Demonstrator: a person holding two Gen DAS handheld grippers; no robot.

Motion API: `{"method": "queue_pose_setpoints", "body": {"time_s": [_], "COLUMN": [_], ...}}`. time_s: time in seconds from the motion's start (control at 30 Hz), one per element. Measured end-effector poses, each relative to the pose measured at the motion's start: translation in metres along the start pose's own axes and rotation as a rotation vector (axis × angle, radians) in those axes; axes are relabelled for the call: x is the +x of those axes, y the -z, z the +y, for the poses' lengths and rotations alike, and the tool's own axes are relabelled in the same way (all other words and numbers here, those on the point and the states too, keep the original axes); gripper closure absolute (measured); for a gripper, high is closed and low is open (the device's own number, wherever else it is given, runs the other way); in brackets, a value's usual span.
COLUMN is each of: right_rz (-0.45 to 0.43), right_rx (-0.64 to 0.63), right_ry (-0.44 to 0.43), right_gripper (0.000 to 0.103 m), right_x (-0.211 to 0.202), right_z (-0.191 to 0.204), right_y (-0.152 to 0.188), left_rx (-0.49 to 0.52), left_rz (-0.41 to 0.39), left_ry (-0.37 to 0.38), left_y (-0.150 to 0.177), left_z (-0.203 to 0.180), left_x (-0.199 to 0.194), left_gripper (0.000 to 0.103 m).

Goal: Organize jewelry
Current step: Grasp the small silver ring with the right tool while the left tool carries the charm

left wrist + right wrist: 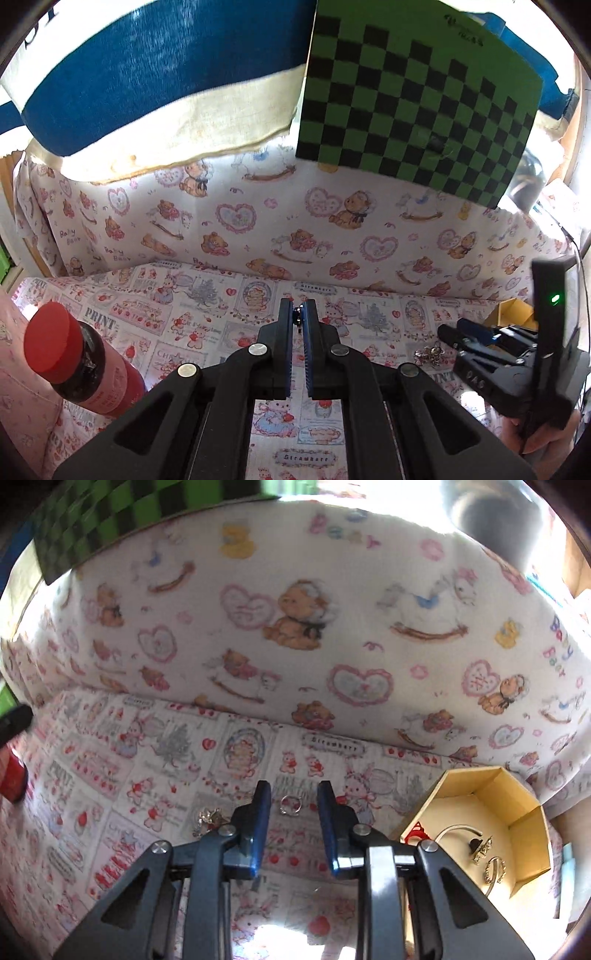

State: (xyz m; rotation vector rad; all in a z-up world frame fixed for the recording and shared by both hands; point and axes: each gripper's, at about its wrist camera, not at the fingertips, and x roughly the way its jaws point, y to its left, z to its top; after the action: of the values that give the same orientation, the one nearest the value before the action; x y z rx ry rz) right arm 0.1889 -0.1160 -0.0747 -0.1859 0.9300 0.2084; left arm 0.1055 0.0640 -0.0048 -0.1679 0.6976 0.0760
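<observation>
My left gripper (297, 309) is shut on a small dark jewelry piece (296, 317) pinched at its fingertips, held above the patterned cloth. My right gripper (294, 794) is open, low over the cloth, with a silver ring (289, 805) lying between its fingertips. A silver trinket cluster (208, 818) lies just left of its left finger; it also shows in the left wrist view (428, 354). An octagonal yellow box (517, 812) at the right holds several jewelry pieces (484, 849). The right gripper shows in the left wrist view (448, 334).
A bottle with a red cap (74, 362) stands at the left. A cloth-covered back wall (295, 221) rises behind the surface. A green checkered board (417, 99) and a blue-and-white fabric (147, 74) hang above.
</observation>
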Motion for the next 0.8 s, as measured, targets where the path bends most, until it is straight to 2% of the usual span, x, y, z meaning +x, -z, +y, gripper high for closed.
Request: {"method": "queue_pose_setpoints", "body": {"time_s": [0.03,0.17,0.33,0.47,0.6,0.8], "right_rz": [0.004,0.008,-0.001,-0.06,-0.129,-0.262], "right_rx": [-0.012,-0.068,-0.013,0.019,0.045,0.047], "right_ry": [0.002,0.042,-0.032,-0.04,-0.086,-0.147], "right_gripper": [0.086,0.09,0.092,0.092,0.092,0.092], "right_x": [-0.004,-0.002,-0.008,-0.031,-0.065,-0.125], "right_z": [0.009,0.025,0.025,0.004,-0.013,-0.035], "right_y": [0.004,0.006,0.006,0.01,0.019,0.031], "left_rx": [0.0,0.006,-0.015,-0.015,-0.013,-0.006], "left_rz": [-0.012,-0.052,-0.065,-0.123,-0.187,-0.251], "left_ry": [0.001,-0.02,-0.01,-0.012,-0.01,0.059], "left_y": [-0.001,-0.004,-0.006,-0.008,-0.007,-0.004], "left_z": [0.0,0.0,0.005,0.004,-0.002,-0.011], "left_x": [-0.004,-0.013,-0.016,-0.03,-0.049,-0.072], "left_gripper": [0.099,0.099,0.099,0.099,0.099,0.099]}}
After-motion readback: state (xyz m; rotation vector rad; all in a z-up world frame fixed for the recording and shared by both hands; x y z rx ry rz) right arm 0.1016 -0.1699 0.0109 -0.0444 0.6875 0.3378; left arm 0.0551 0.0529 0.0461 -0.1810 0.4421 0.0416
